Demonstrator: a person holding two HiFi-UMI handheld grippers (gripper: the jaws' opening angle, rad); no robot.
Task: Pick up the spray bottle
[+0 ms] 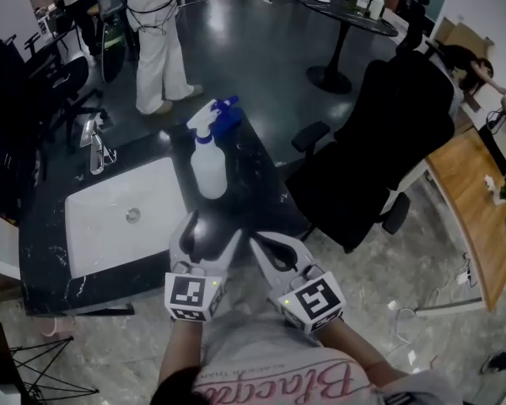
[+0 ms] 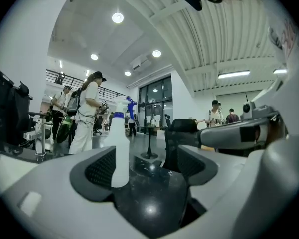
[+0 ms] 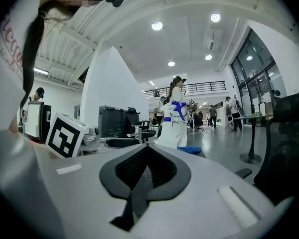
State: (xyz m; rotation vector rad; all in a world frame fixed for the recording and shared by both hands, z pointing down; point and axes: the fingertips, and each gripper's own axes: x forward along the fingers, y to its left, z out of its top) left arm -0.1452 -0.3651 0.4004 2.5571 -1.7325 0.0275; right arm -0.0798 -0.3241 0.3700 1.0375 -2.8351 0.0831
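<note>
A white spray bottle [image 1: 208,160] with a blue trigger stands upright on the black marble counter [image 1: 257,180], just right of the sink. My left gripper [image 1: 212,233] is at the counter's near edge, short of the bottle, with its jaws open and nothing between them. In the left gripper view the bottle [image 2: 119,148] stands ahead, apart from the left gripper [image 2: 147,166] and towards its left pad. My right gripper [image 1: 261,245] is beside the left one, shut and empty. In the right gripper view the bottle [image 3: 175,126] stands beyond the shut right gripper [image 3: 147,169].
A white sink [image 1: 110,226] with a chrome tap [image 1: 95,146] takes up the counter's left. A blue cloth [image 1: 228,116] lies behind the bottle. A black office chair [image 1: 379,142] stands close on the right, a wooden desk [image 1: 476,201] beyond it. A person [image 1: 160,49] stands behind the counter.
</note>
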